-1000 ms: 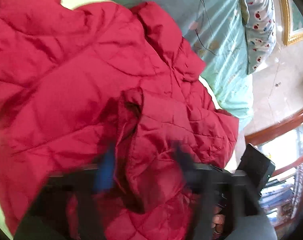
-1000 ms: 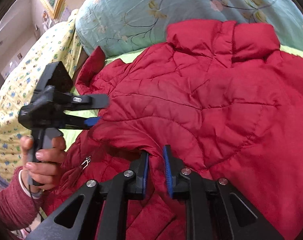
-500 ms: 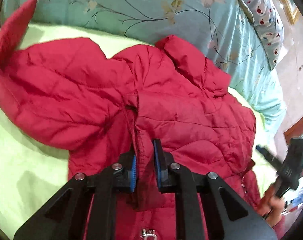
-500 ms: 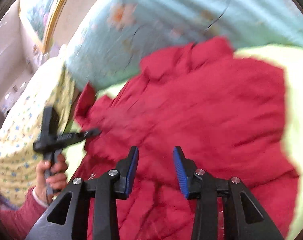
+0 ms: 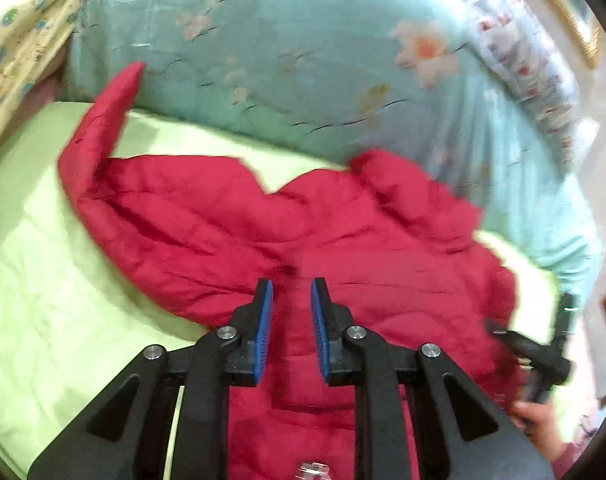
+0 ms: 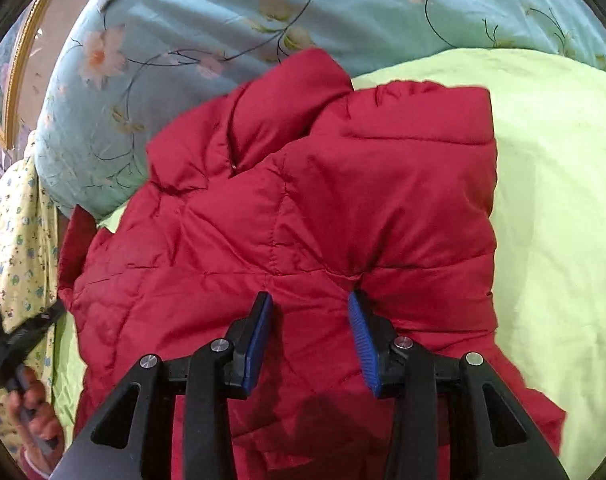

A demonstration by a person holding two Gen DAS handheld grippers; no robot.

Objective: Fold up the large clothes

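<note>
While the red padded jacket (image 6: 303,208) is lying spread across the light-green bed sheet (image 6: 551,184), I am holding both claws above it. My left claw (image 5: 291,312) is opening, its blue pads standing a narrow gap apart with nothing pinched between them; jacket fabric is showing below the gap. My right claw (image 6: 309,320) is opening wider, and its pads are not pressing on the cloth beneath. One sleeve (image 5: 103,120) is sticking up against the teal floral quilt (image 5: 303,60) at the head of the bed. The collar (image 6: 287,92) is lying against that quilt. A yellow patterned cloth (image 6: 15,232) is sitting at the left edge of the right wrist view.
</note>
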